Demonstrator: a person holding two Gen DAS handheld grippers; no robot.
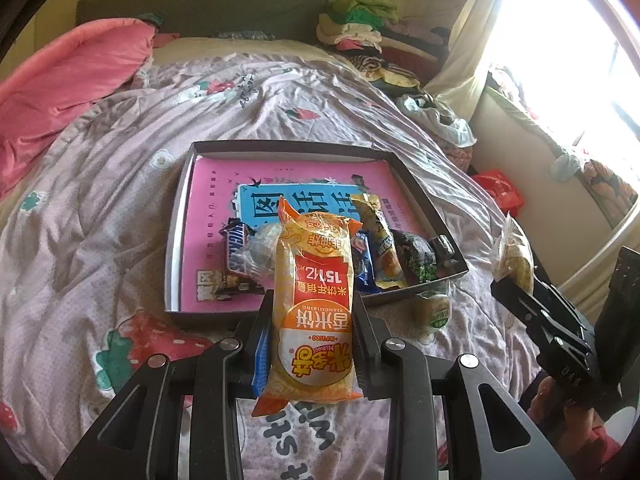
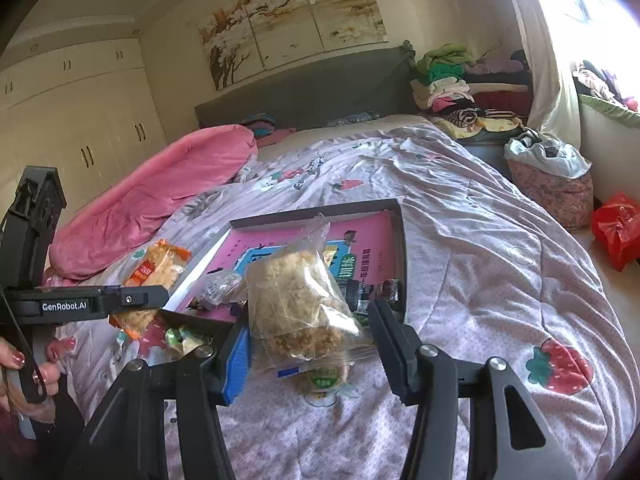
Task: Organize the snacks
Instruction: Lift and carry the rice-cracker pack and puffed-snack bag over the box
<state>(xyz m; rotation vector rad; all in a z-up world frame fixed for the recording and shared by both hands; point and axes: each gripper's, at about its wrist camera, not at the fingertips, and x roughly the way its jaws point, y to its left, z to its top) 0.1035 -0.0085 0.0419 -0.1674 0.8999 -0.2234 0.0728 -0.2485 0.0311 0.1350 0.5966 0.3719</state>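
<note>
My left gripper (image 1: 312, 320) is shut on an orange rice-cracker packet (image 1: 314, 304) and holds it above the near edge of a shallow dark tray (image 1: 176, 232) on the bed. The tray has a pink book as its floor and holds several snacks, among them a Snickers bar (image 1: 236, 260). My right gripper (image 2: 310, 344) is shut on a clear bag of puffed-grain cakes (image 2: 296, 304) and holds it over the tray's (image 2: 400, 240) near right corner. A small green-labelled packet (image 1: 434, 310) lies on the quilt just outside the tray. Each gripper shows in the other's view.
The tray sits on a rumpled strawberry-print quilt (image 1: 100, 200). A pink blanket (image 1: 60, 92) lies at the far left. Folded clothes (image 1: 360, 32) are piled at the bed's head. A red bag (image 2: 616, 228) lies on the floor by the window.
</note>
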